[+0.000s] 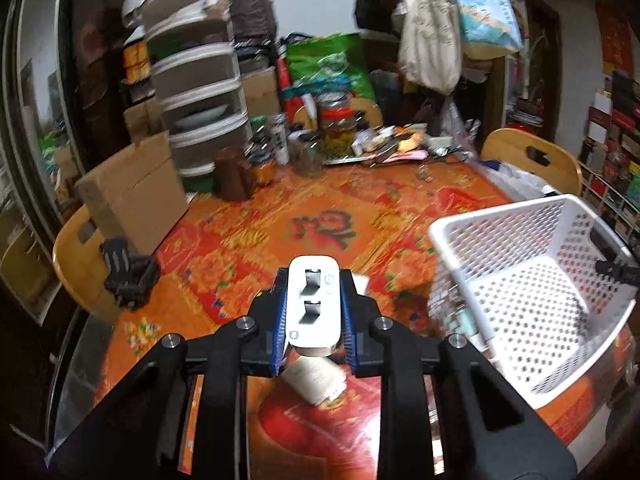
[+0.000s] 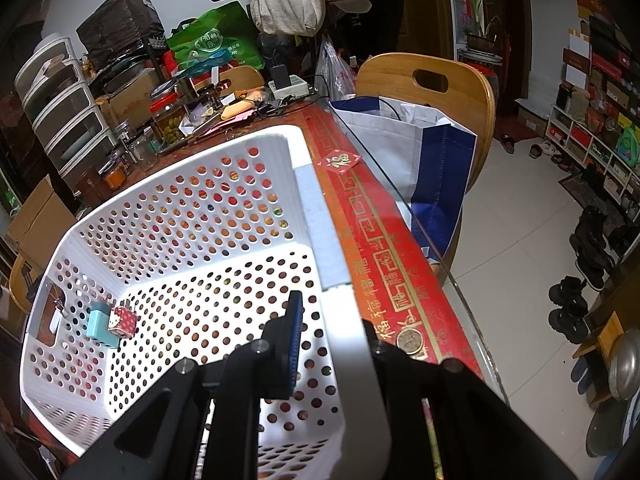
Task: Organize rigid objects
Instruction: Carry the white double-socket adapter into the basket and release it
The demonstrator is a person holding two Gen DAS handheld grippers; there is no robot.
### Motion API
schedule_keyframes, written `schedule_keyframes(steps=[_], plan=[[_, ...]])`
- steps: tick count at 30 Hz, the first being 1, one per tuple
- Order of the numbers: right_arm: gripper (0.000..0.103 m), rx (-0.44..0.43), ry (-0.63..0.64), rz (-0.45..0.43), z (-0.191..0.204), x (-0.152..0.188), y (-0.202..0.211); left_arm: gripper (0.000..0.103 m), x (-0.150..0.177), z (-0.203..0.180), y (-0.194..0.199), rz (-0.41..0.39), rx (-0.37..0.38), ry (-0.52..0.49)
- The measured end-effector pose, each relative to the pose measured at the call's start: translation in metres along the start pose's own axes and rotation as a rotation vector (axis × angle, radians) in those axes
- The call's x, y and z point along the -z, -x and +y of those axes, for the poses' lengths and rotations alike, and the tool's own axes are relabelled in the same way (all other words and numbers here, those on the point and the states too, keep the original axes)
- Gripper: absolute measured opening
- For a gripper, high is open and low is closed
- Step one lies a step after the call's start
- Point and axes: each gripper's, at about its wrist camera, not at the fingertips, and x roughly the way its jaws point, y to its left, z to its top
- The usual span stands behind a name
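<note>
My left gripper is shut on a white plug adapter with two dark sockets, held above the orange tablecloth. A beige box lies on the cloth just below it. The white perforated basket stands to the right of this gripper. In the right wrist view my right gripper is shut on the basket's near right wall, one finger inside and the other hidden outside. On the basket floor lie a light-blue block and a red spotted cube.
Jars, a drawer unit and clutter crowd the table's far side. A cardboard box and a black object sit at the left. Wooden chairs flank the table; a white-blue bag and a coin lie at the right edge.
</note>
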Motion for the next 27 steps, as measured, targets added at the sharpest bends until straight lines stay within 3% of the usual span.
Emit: schedule_keyframes(steps=[5,9,13,18,24,27], plan=[[0.014,0.000,-0.002,0.001,0.000,0.001,0.000,0.021,-0.031,-0.035,0.007,-0.026,0.013,-0.057],[0.014,-0.003,0.001,0.000,0.001,0.001,0.000,0.021,-0.051,-0.070,-0.005,0.019,0.023,-0.115],[0.014,-0.007,-0.002,-0.002,0.001,0.001,0.000,0.021,-0.053,-0.123,-0.037,0.146,0.095,-0.221],[0.015,-0.018,-0.006,-0.005,0.000,0.000,-0.001,0.021,-0.047,-0.177,-0.089,0.399,0.293,-0.272],[0.015,-0.023,-0.013,0.000,-0.001,-0.001,-0.002,0.015,-0.044,-0.215,-0.128,0.539,0.262,-0.329],[0.015,-0.028,-0.016,-0.001,-0.001,0.000,-0.003,0.015,-0.043,-0.224,-0.134,0.542,0.233,-0.353]])
